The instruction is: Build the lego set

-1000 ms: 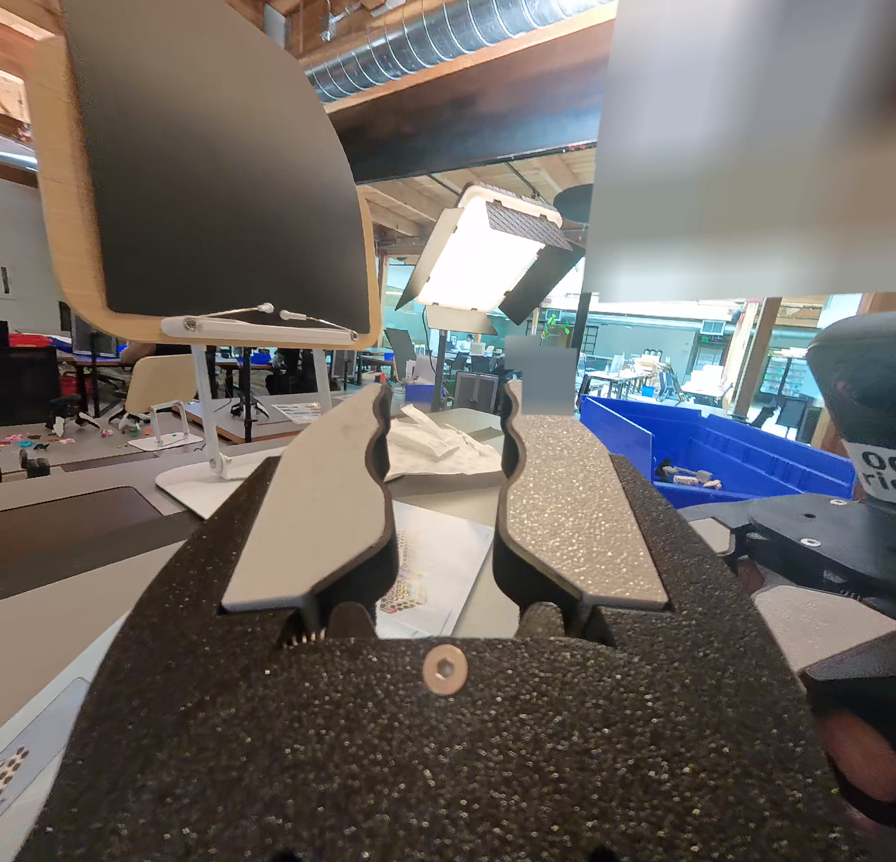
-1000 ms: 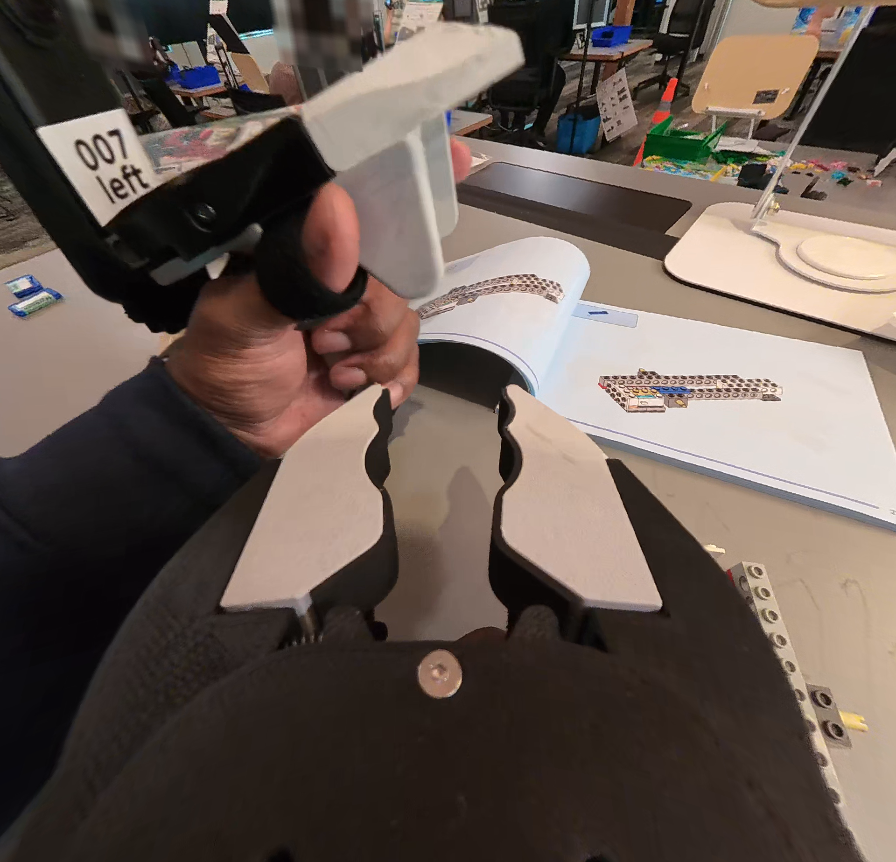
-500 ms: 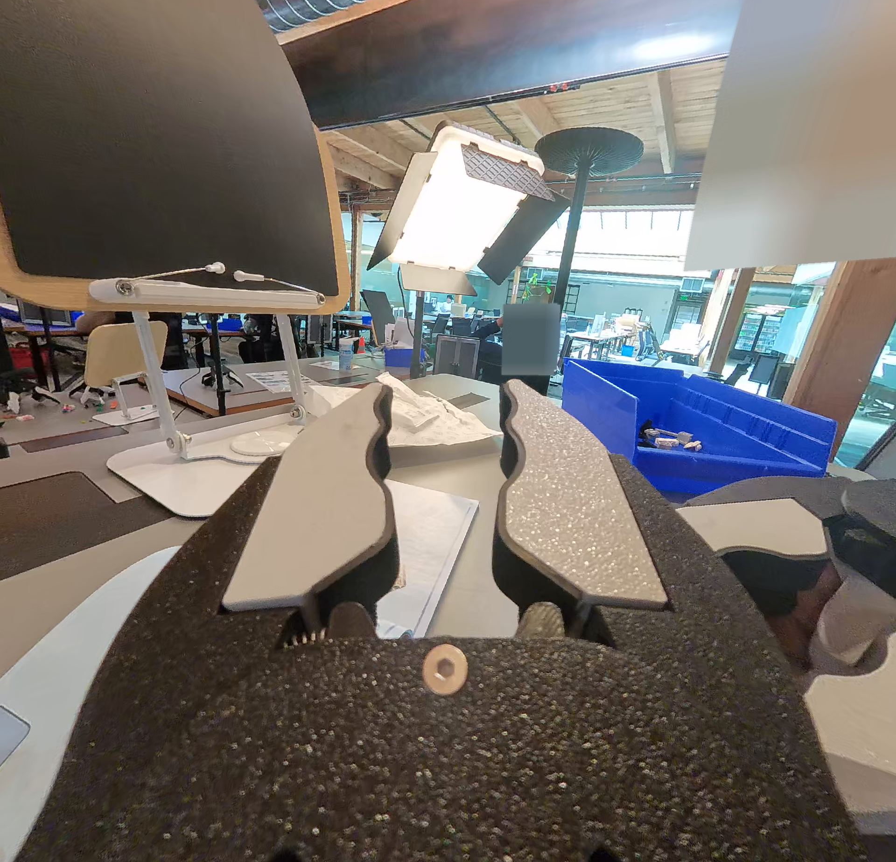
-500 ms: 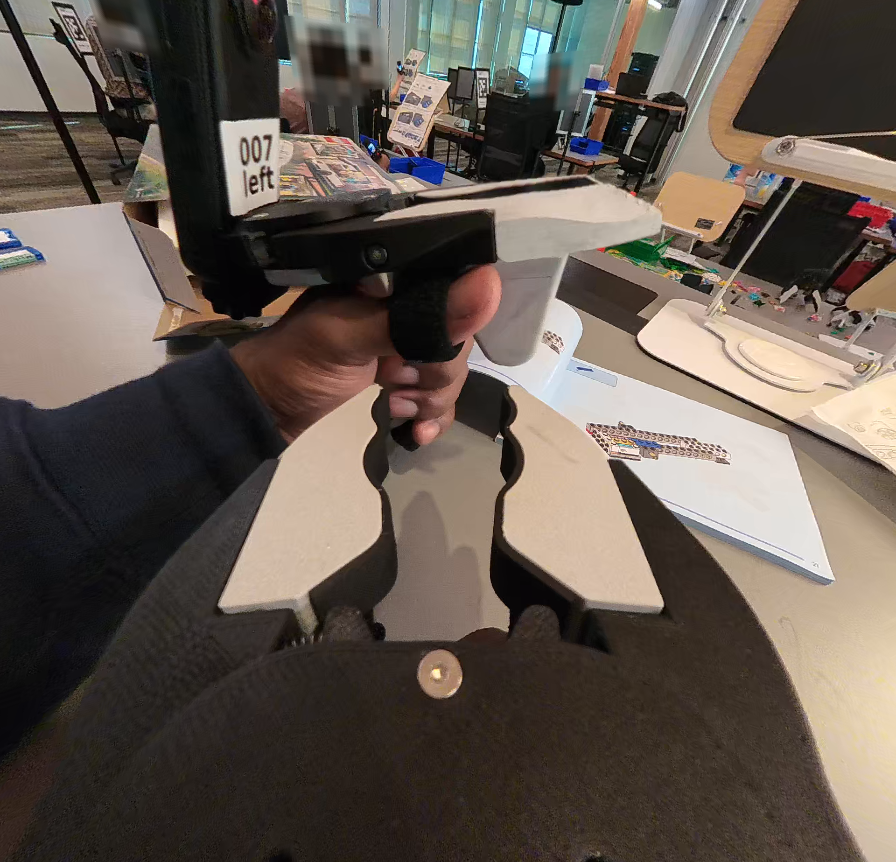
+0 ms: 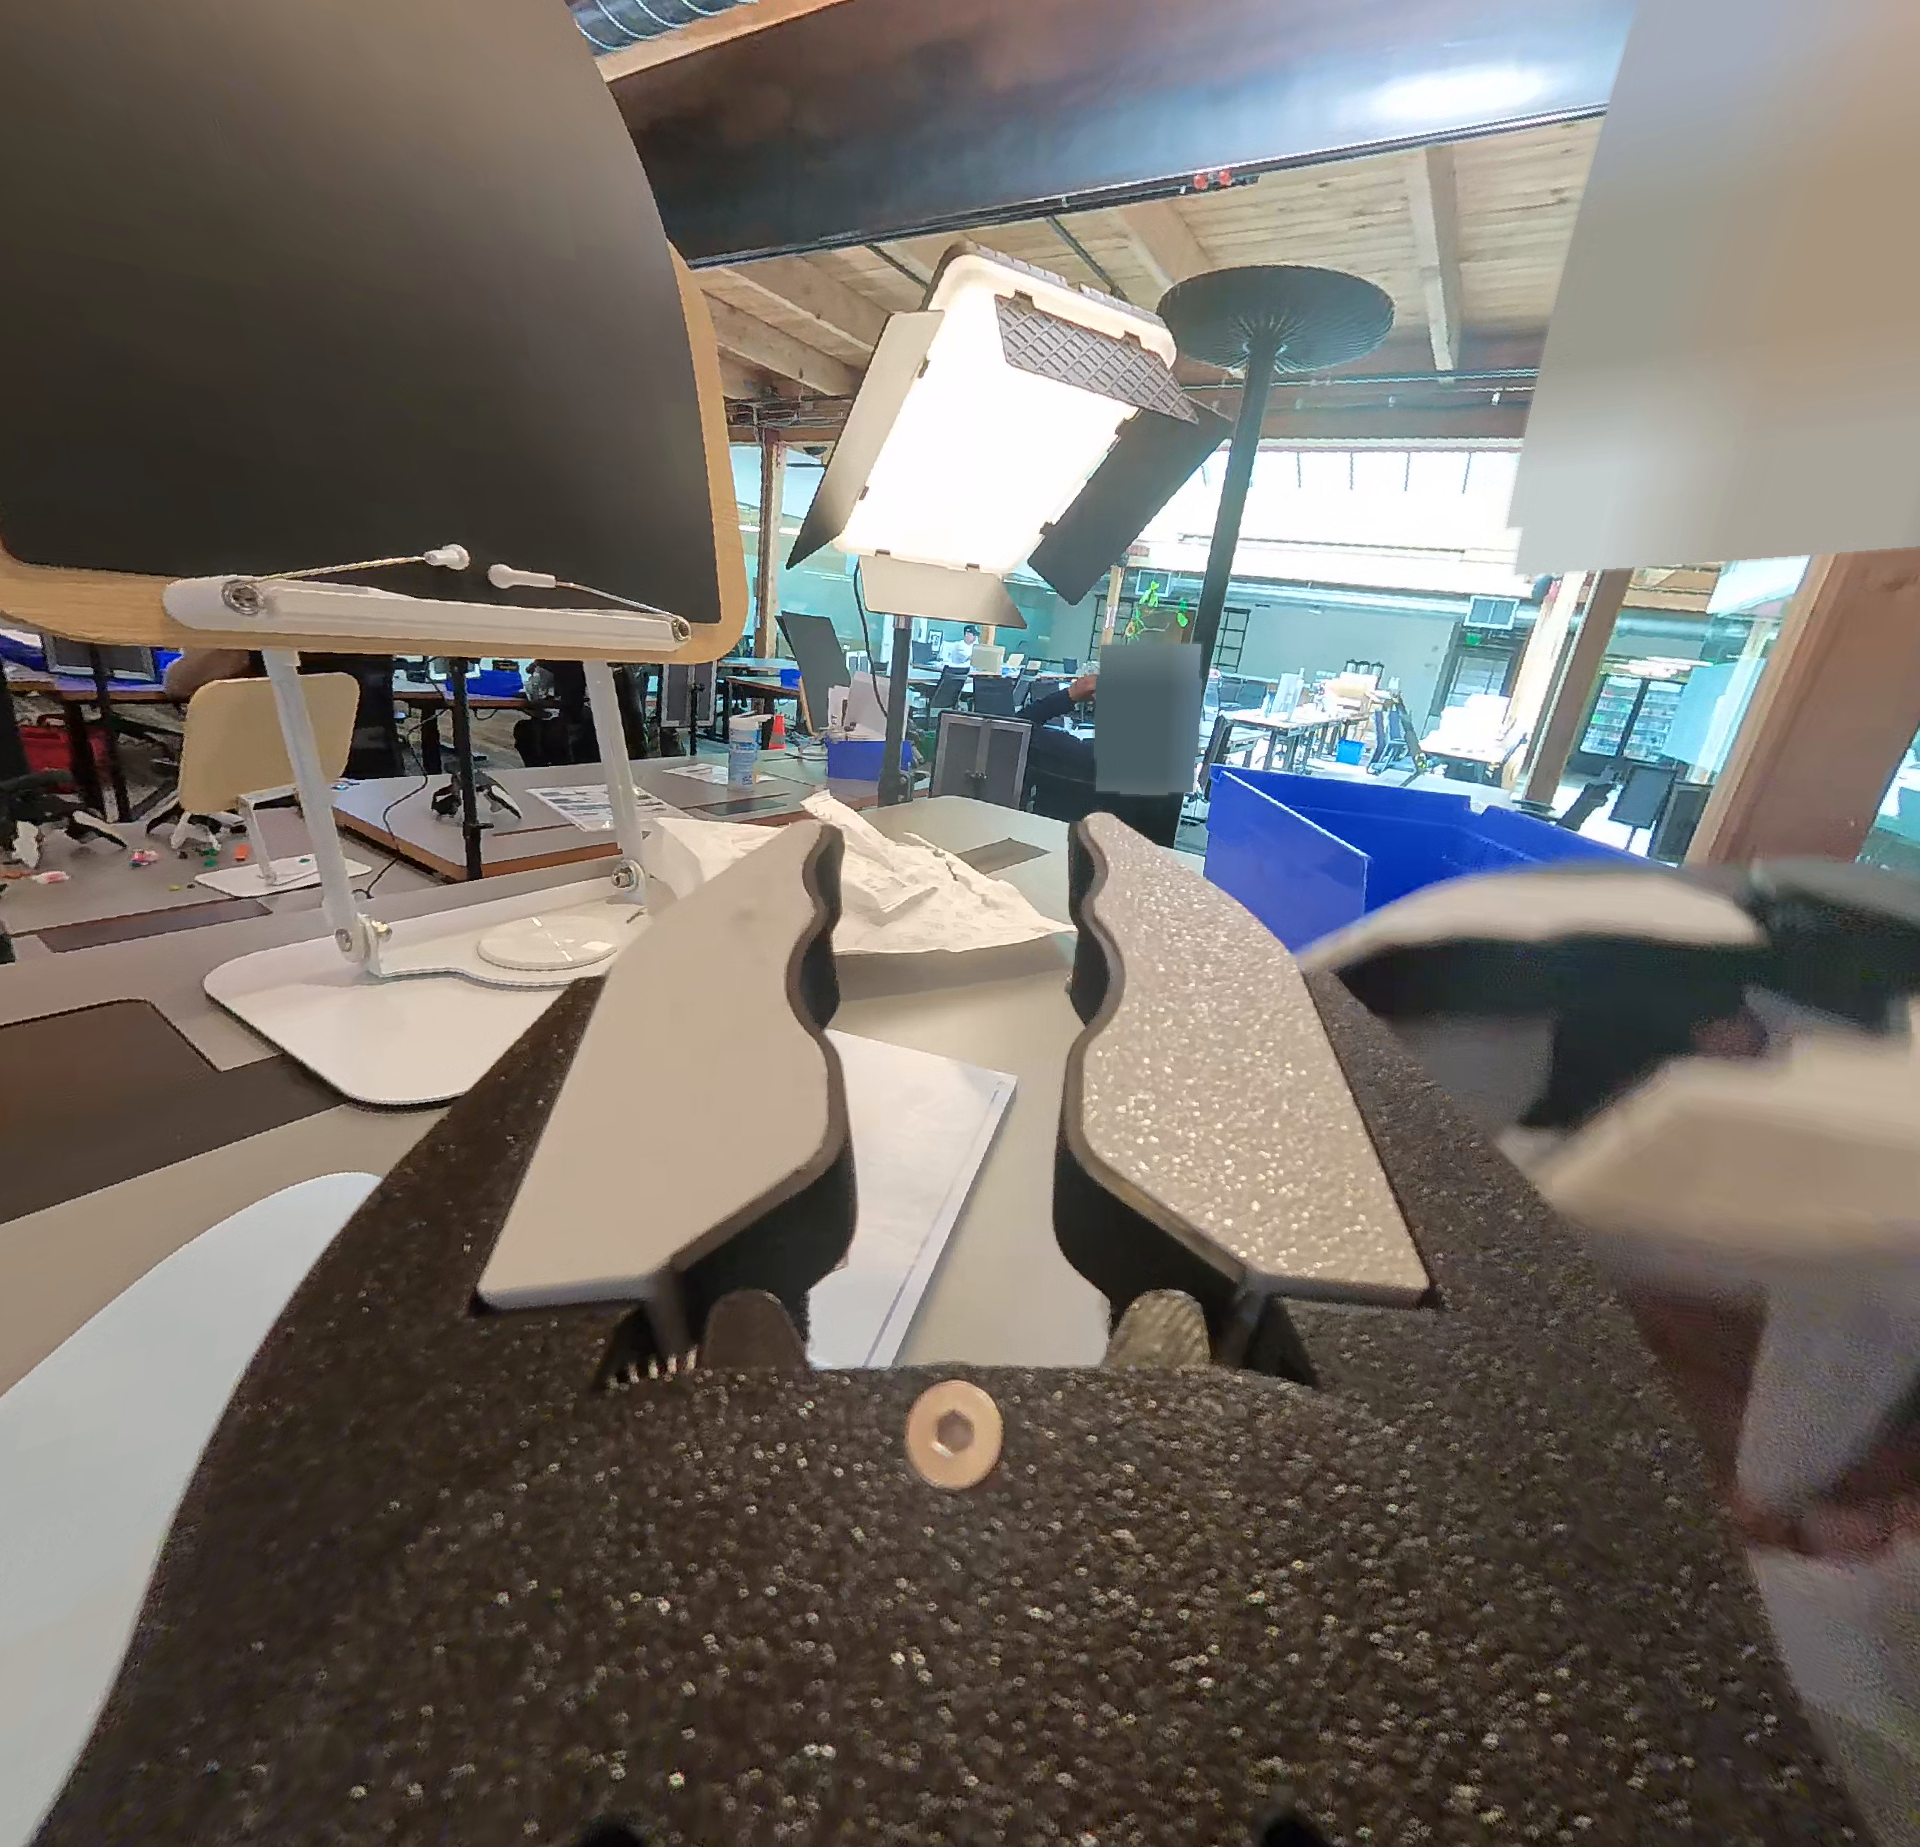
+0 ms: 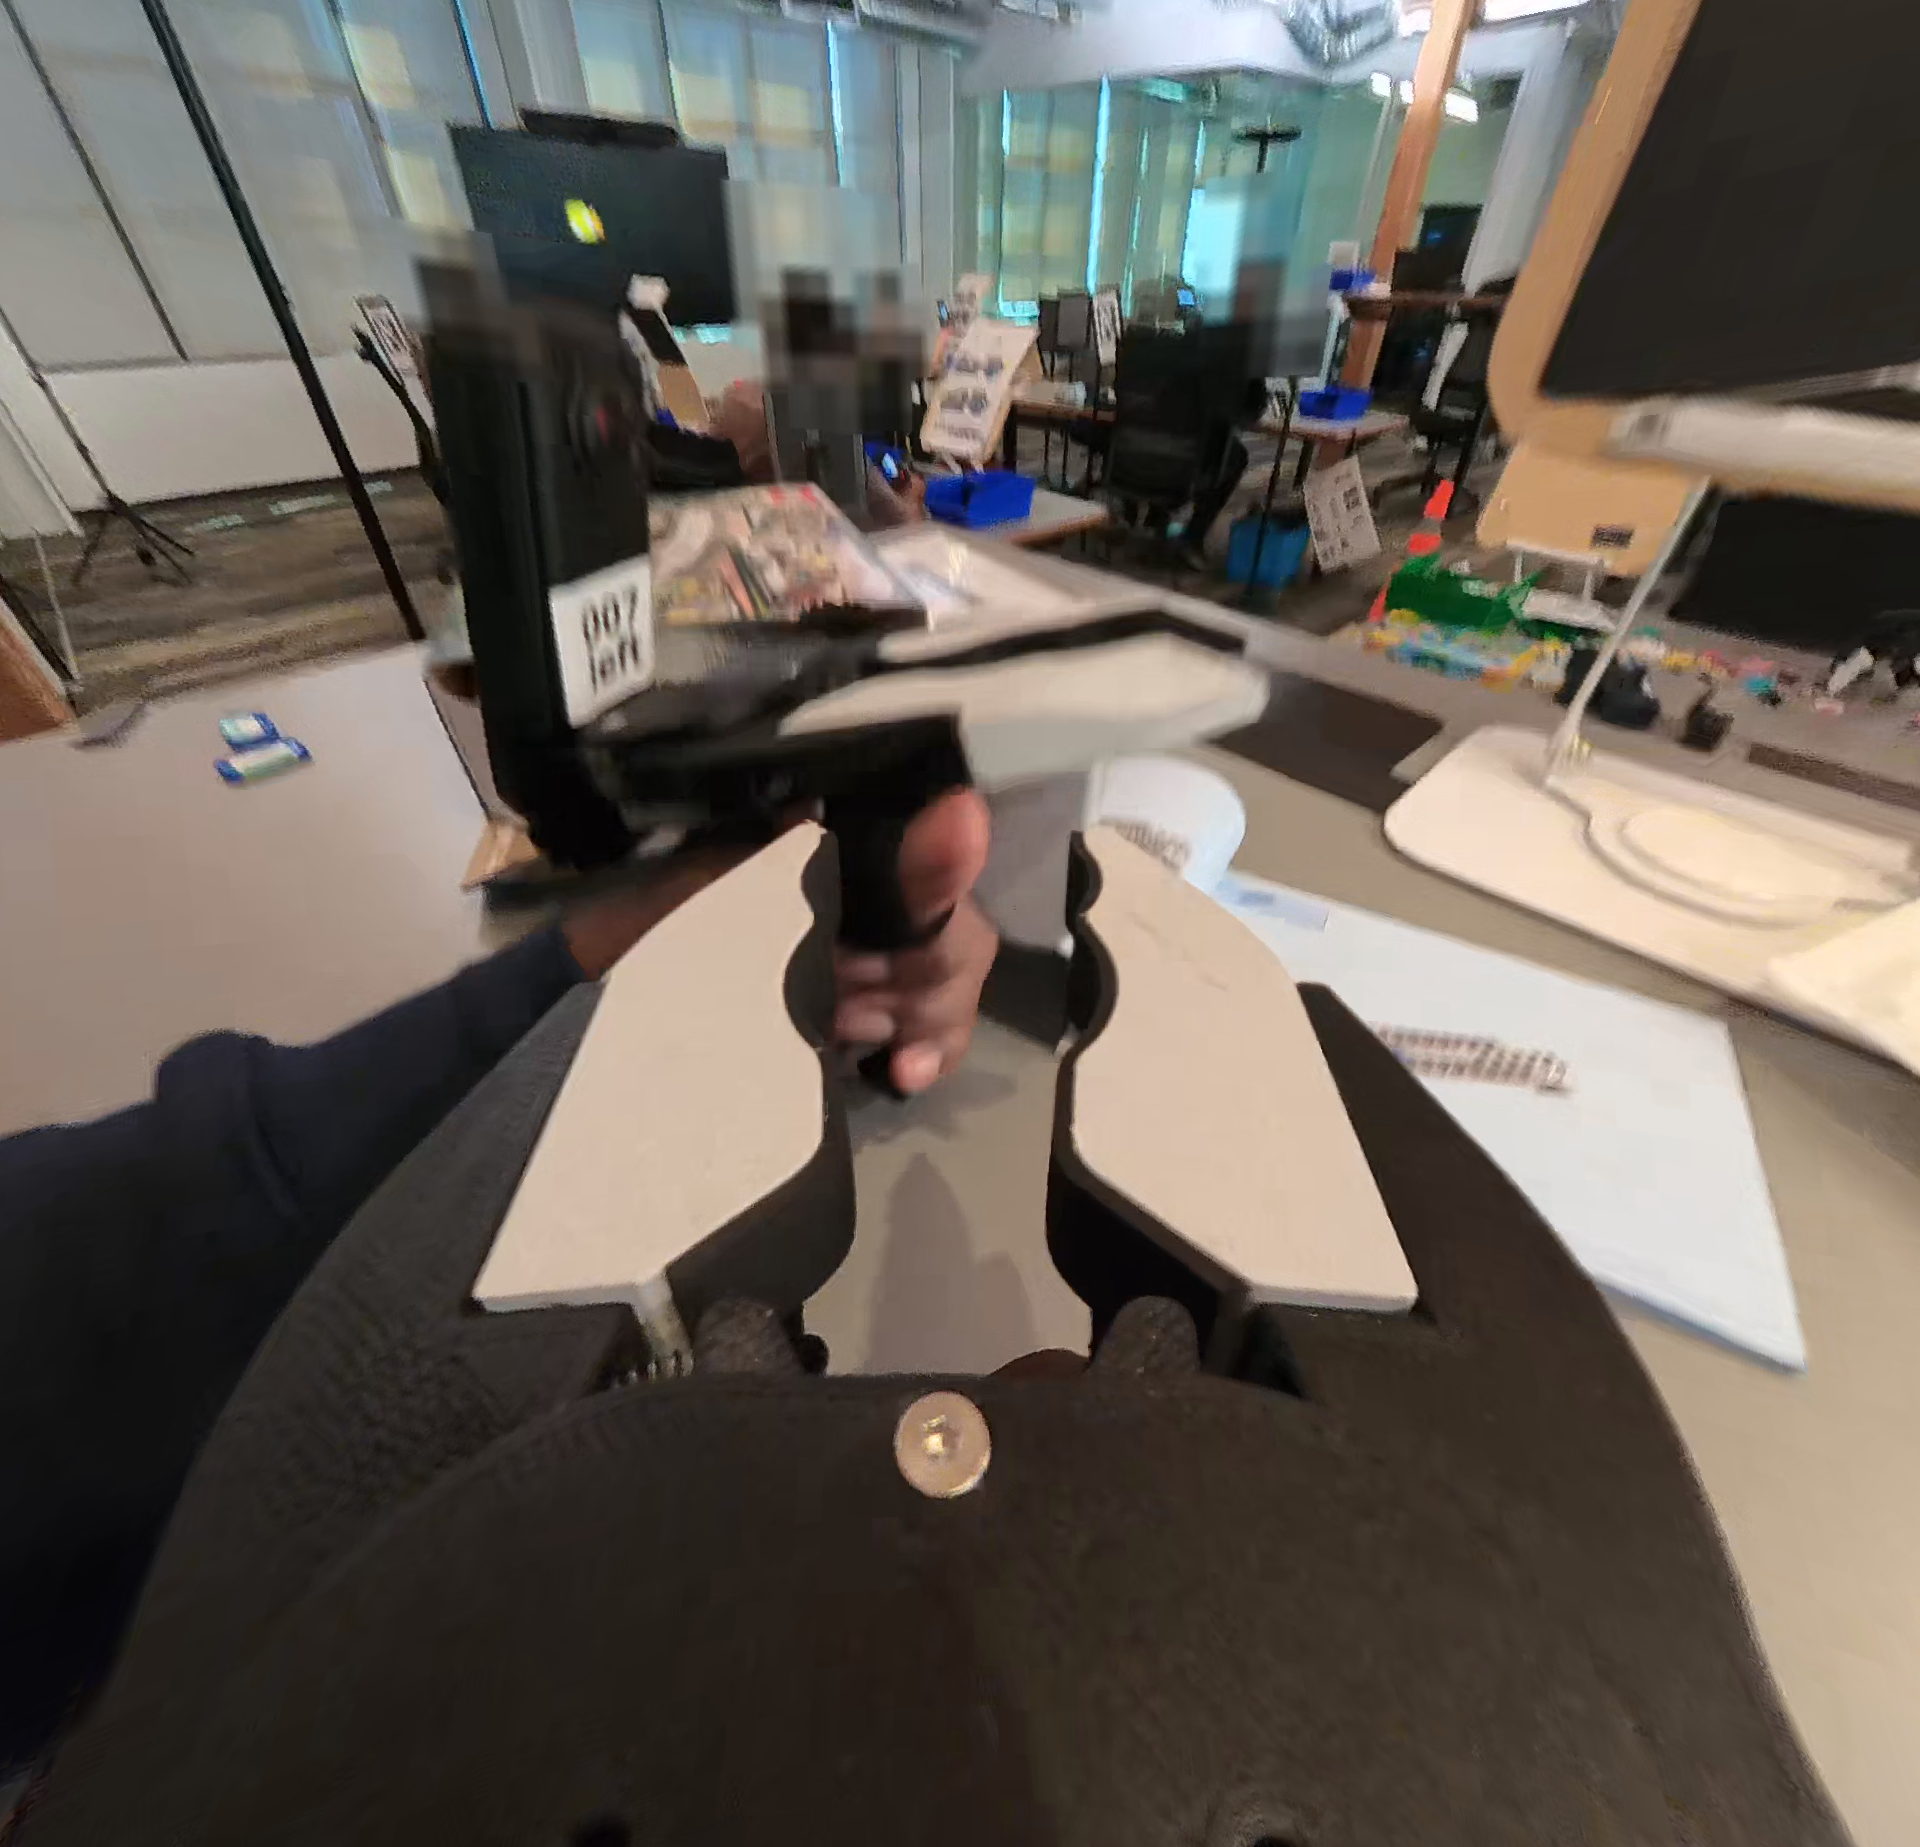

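Grey table carries a white stand at the far left, a blue bin at the far right, an open booklet near the middle and crumpled paper beyond it. Left gripper hangs above the booklet, jaws partly open with nothing between them. Right gripper, equally parted and empty, points at the hand gripping the other's handle, close but apart.

Beside the white lamp base, the bench is grey with a dark inlay. Left tongs are black with pale grey, speckled fingers. Beyond the base: crumpled white paper, blue bin.
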